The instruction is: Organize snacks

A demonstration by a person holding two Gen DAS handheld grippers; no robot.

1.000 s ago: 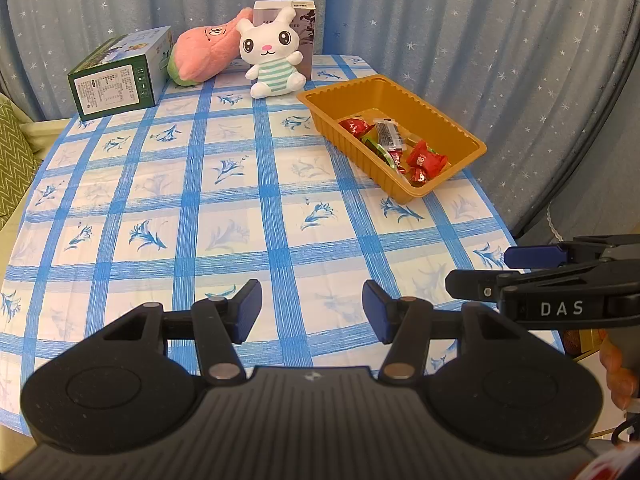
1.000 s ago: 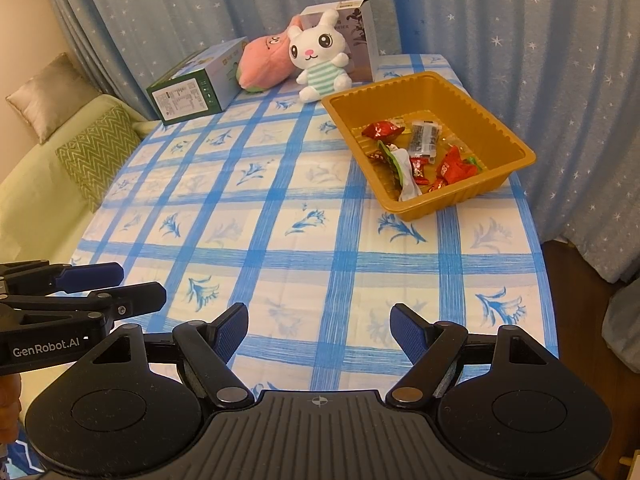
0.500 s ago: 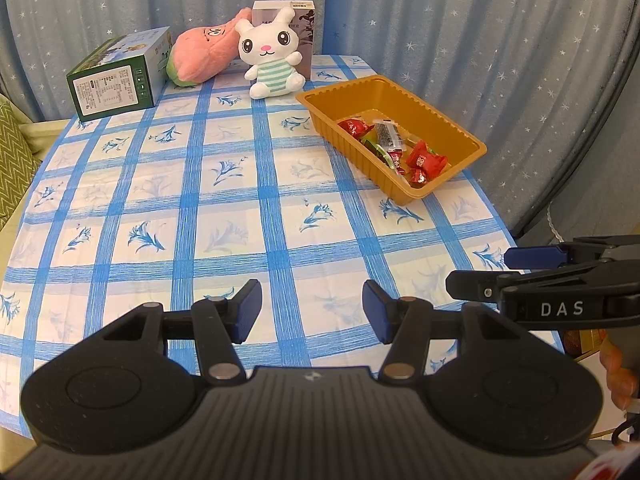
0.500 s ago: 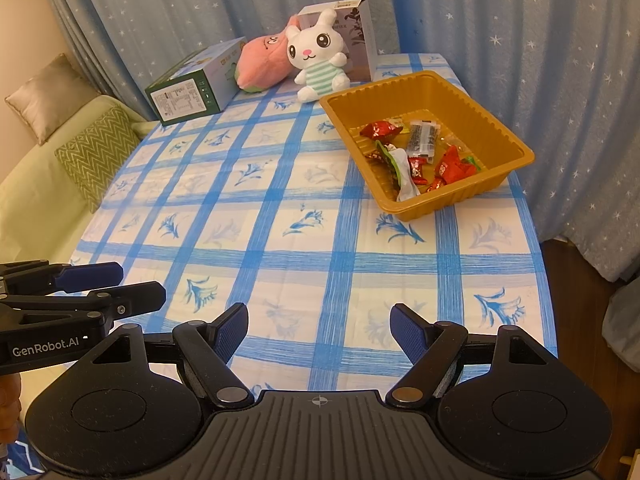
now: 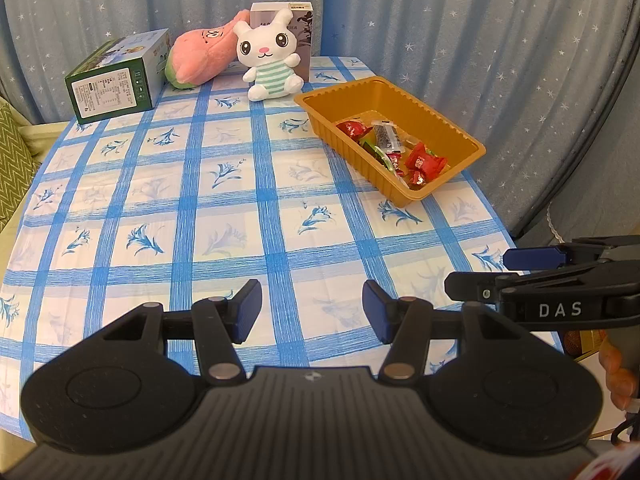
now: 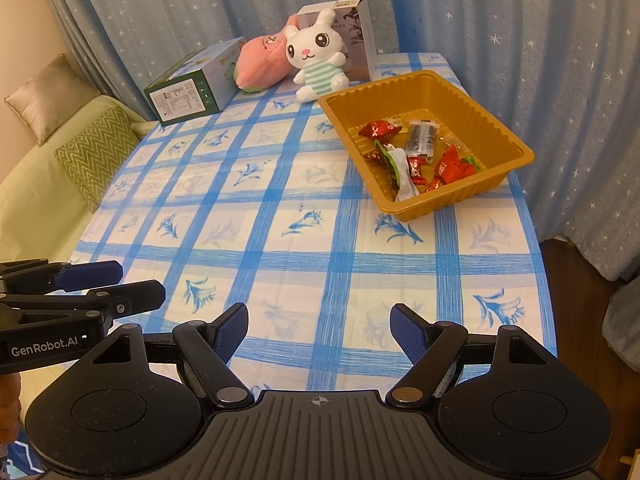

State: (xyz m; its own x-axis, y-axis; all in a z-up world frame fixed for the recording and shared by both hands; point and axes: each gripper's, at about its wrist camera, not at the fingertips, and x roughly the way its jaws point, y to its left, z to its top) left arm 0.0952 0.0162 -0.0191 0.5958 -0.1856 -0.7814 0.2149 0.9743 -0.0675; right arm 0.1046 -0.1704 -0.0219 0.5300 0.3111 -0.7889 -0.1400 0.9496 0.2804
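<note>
An orange plastic tray (image 5: pixel 444 118) (image 6: pixel 500 128) stands at the table's far right and holds several wrapped snacks (image 5: pixel 422 162) (image 6: pixel 420 148), mostly red, with one dark packet and one green and white one. My left gripper (image 5: pixel 312 312) hovers open over the near edge of the tablecloth, nothing between its blue pads. My right gripper (image 6: pixel 318 332) is open too, wider, and empty, also above the near edge. Each gripper shows from the side in the other's view: the right gripper (image 5: pixel 532 264) beside the left, the left gripper (image 6: pixel 92 280) beside the right.
A blue checked tablecloth (image 5: pixel 224 208) covers the table. Along the far edge sit a green box (image 5: pixel 116 76), a pink plush (image 5: pixel 200 56), a white rabbit plush (image 5: pixel 270 62) and a tall box (image 5: pixel 304 32). Starry curtains hang behind. A sofa with cushions (image 6: pixel 92 152) lies left.
</note>
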